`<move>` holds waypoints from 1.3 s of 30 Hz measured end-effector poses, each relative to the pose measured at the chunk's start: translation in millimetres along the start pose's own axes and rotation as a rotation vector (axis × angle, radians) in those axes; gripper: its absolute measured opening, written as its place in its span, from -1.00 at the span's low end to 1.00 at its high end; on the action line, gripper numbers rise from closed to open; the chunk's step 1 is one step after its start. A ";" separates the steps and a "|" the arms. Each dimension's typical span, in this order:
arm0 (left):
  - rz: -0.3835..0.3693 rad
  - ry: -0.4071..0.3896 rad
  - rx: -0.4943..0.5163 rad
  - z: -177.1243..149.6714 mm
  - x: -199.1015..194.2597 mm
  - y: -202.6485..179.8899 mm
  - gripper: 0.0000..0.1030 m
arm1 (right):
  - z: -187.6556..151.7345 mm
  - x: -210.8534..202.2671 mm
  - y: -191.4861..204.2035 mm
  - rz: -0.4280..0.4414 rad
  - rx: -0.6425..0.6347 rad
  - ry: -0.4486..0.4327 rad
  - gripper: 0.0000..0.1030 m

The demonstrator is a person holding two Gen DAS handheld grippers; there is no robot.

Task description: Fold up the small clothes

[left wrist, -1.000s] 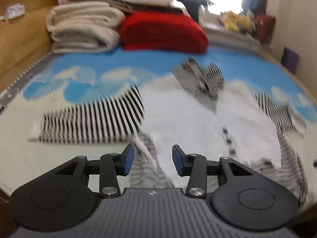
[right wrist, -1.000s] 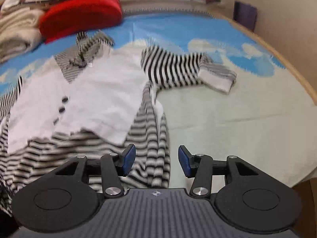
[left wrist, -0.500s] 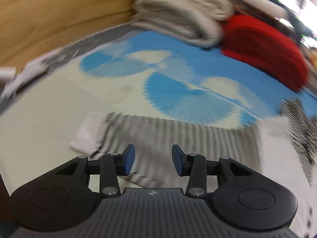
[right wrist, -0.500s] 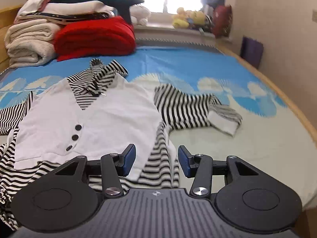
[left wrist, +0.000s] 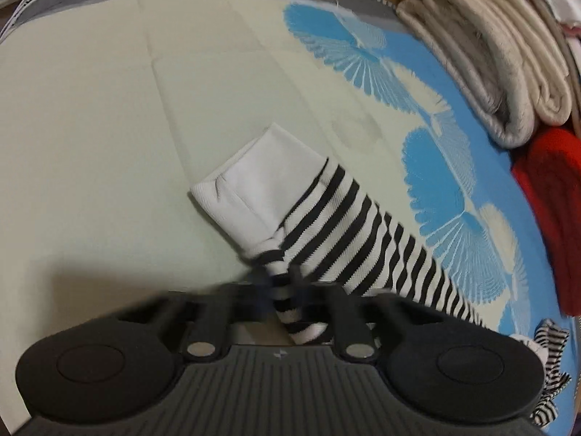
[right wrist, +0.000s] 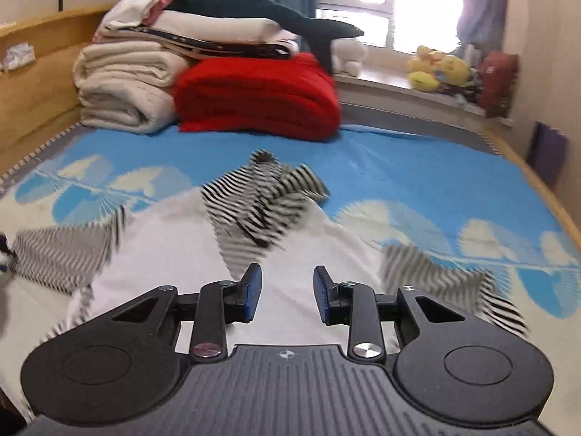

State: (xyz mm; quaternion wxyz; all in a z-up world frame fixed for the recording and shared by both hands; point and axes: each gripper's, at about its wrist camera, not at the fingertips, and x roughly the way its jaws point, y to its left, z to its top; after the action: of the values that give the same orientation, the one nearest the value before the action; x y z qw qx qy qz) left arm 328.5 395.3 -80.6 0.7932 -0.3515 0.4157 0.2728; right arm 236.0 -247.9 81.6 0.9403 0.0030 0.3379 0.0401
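— Striped sleeve (left wrist: 348, 239), white cuff (left wrist: 254, 189): where is it held?
— At 6 o'clock on the bed mat (left wrist: 109, 116), pinched by the left gripper (left wrist: 281, 290). Right gripper (right wrist: 284, 290): fingers parted, over the white shirt front (right wrist: 174, 254).

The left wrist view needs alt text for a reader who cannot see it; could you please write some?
The left gripper is shut on the striped sleeve of a small garment, pinching it just behind the white cuff. The sleeve lies on a pale green and blue bedspread, with folded cream blankets at upper right.
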 end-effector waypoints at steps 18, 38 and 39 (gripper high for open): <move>-0.469 -0.022 0.597 -193.1 -141.8 -285.4 -0.90 | -17.8 114.1 -40.8 -0.023 0.260 0.252 -0.37; -0.292 0.065 0.589 -184.4 -102.1 -331.2 -0.26 | -47.9 197.4 -70.3 -0.056 0.615 0.453 -0.34; -0.294 0.063 0.584 -180.2 -103.7 -330.4 -0.26 | -50.7 201.3 -70.5 -0.063 0.632 0.464 -0.34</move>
State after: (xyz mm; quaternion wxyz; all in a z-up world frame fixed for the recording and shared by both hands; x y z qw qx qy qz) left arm 431.3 39.7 43.6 0.8783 -0.1736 0.4453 0.0135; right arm 363.7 -303.6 -87.6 0.7926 0.2727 0.5370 -0.0954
